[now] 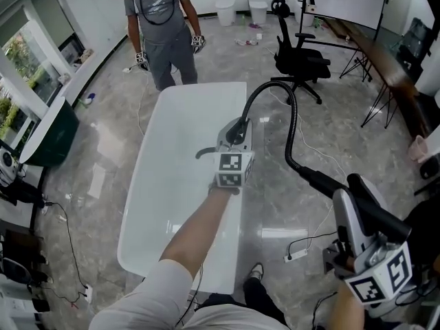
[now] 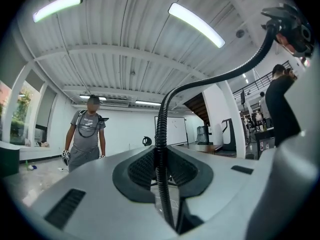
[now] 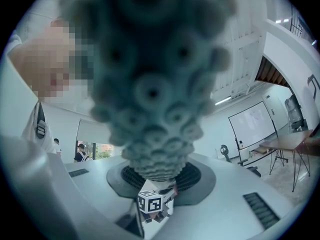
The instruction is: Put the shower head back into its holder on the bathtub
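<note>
The white bathtub [image 1: 179, 184] fills the middle of the head view. My left gripper [image 1: 237, 135] is over its right rim, shut on the black ribbed hose [image 2: 161, 129], next to a dark fitting [image 1: 204, 152]. The hose [image 1: 292, 115] arches up and right to the dark shower head [image 1: 323, 182], on which my right gripper [image 1: 347, 215] is shut, off the tub's right side. In the right gripper view the nozzle face of the shower head [image 3: 150, 84] fills the frame between the jaws of the right gripper [image 3: 155, 176]. I cannot make out a holder.
A person [image 1: 161, 26] stands at the tub's far end. A black office chair [image 1: 299, 57] is at the back right, near a long table [image 1: 375, 47]. A power strip [image 1: 297, 254] and cables lie on the floor to the right. A round table [image 1: 45, 136] stands left.
</note>
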A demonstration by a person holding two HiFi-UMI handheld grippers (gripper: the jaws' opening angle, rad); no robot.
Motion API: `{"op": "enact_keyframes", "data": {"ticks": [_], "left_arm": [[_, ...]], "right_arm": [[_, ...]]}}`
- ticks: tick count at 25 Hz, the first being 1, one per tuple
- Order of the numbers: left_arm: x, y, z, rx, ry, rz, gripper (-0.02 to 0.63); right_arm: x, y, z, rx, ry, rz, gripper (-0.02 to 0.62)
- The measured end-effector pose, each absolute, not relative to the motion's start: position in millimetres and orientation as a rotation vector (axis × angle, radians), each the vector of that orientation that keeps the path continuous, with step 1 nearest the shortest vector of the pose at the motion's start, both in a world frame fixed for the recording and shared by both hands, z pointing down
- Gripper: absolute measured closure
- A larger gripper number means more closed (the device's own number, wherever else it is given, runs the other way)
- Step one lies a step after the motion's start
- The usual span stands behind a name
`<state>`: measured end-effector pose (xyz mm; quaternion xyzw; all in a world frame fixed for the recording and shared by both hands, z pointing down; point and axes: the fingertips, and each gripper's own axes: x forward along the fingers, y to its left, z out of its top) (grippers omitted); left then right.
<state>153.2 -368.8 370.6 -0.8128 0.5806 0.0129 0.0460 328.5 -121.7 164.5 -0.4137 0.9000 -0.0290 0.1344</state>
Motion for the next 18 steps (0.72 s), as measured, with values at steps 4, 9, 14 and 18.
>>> {"op": "enact_keyframes", "data": {"ticks": [4, 9, 14, 18], "left_arm": [[137, -366, 408, -2.457, 1.837, -0.065, 0.546], [124, -356, 445, -2.475, 1.94, -0.104, 0.546], [128, -362, 426, -2.407, 1.896, -0.167, 0.546], [99, -355, 456, -2.383, 1.944, -0.26, 0.546]], "right_arm": [[331, -130, 177, -1.177, 2.628, -0.111, 0.465], [329, -139, 192, -1.125, 2.656, -0.159, 0.465], [324, -142, 191, -1.079, 2.659, -0.162, 0.465], [314, -140, 197, -1.071, 2.666, -0.165, 0.465]]}}
